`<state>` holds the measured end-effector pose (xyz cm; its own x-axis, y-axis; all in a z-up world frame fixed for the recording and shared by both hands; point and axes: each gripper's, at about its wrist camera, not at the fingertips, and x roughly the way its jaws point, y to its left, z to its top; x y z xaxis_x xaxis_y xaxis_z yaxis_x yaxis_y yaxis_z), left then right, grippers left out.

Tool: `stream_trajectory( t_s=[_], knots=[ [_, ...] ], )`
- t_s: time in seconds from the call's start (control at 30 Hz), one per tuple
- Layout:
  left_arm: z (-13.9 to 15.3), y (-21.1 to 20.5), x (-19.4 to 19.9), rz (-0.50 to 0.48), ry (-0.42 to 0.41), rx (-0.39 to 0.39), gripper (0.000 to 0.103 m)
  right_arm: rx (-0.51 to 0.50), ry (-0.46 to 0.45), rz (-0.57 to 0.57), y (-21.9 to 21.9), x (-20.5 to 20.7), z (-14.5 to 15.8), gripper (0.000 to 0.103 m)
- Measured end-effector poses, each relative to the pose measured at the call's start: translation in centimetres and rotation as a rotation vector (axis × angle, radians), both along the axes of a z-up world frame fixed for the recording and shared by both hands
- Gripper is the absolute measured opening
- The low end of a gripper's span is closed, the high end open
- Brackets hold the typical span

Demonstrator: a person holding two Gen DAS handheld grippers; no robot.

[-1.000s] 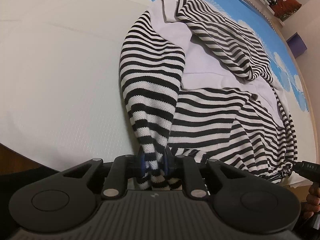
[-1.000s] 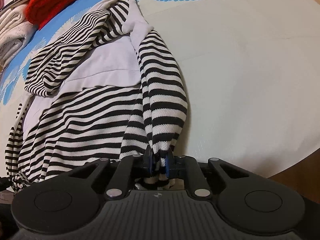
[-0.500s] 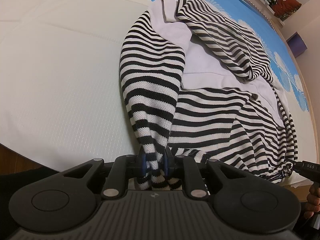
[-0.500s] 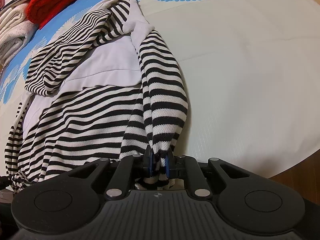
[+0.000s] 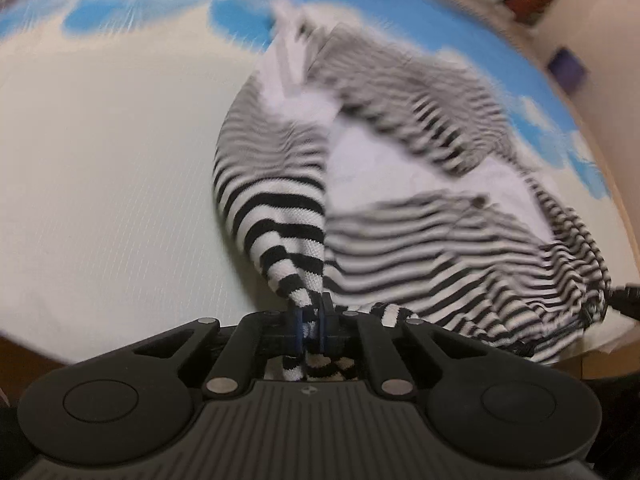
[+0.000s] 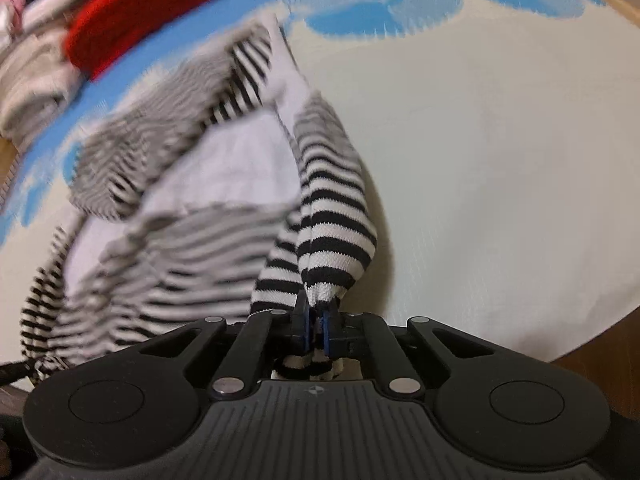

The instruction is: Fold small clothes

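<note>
Two grippers, each pinching one sleeve cuff of a black-and-white striped top. Left gripper [image 5: 310,330]: jaws have just been closing, now pressed tight on the cuff of the left-view sleeve [image 5: 280,208], striped fabric bunched between the blue pads and poking out behind them. Right gripper [image 6: 316,330]: same, jaws just closed further, clamped on the other sleeve's [image 6: 336,216] cuff, a bit of stripe hanging below the pads.

Striped top [image 5: 440,232] lies on a bed [image 5: 112,168] with a cream sheet that has blue fan-like prints along the far edge. Long axis of the garment runs away from both cameras, hem end near the grippers, neck/hood end far toward the blue print. Pale plain panel [image 6: 240,168] shows mid-body, with a striped flap folded across it. In the left view the held sleeve runs from the cuff up and away along the garment's left edge; in the right view the held sleeve runs up along the garment's right edge. Both sleeves look pulled taut and narrow at the cuff, widening farther out.

Heavy motion blur on the far parts in both views. Red knit item [image 6: 140,16] and some pale folded clothes [image 6: 32,72] sit past the garment at upper left in the right view. Dark purple box [image 5: 568,66] off the bed, upper right in left view.
</note>
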<state>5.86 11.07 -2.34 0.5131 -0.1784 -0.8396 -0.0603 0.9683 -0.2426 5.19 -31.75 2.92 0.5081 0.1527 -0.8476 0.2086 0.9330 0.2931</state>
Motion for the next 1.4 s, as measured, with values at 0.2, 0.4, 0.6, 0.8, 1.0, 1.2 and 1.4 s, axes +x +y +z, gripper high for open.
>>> stream_trajectory(
  t_s=[0.2,0.4,0.6,0.8,1.0,1.2,1.4],
  knots=[
    [7.9,0.8,-2.4,-0.047,-0.16,-0.063,0.007,0.116,-0.18,-0.053,-2.5,-3.1,6.9,0.004],
    [12.7,2.2,-8.6,-0.122,-0.134,-0.171,0.007,0.173,-0.264,-0.019,-3.3,-10.7,12.7,0.004],
    [12.5,3.5,-5.3,-0.126,-0.08,-0.232,0.007,0.188,-0.276,-0.014,-2.8,-11.4,15.0,0.004],
    [6.1,7.6,12.2,0.101,0.024,-0.389,0.014,0.181,-0.254,-0.036,-2.6,5.6,10.7,0.008],
    [4.4,10.8,17.2,0.187,-0.097,-0.359,0.046,0.158,-0.211,-0.22,-5.5,16.7,5.0,0.027],
    [3.4,6.7,18.0,-0.113,-0.111,-0.139,0.074,0.043,-0.147,0.095,-2.3,17.4,1.2,0.045],
    [0.9,3.3,19.0,-0.149,-0.115,0.078,0.073,-0.167,-0.081,0.221,1.0,19.2,-2.3,0.048]
  ],
)
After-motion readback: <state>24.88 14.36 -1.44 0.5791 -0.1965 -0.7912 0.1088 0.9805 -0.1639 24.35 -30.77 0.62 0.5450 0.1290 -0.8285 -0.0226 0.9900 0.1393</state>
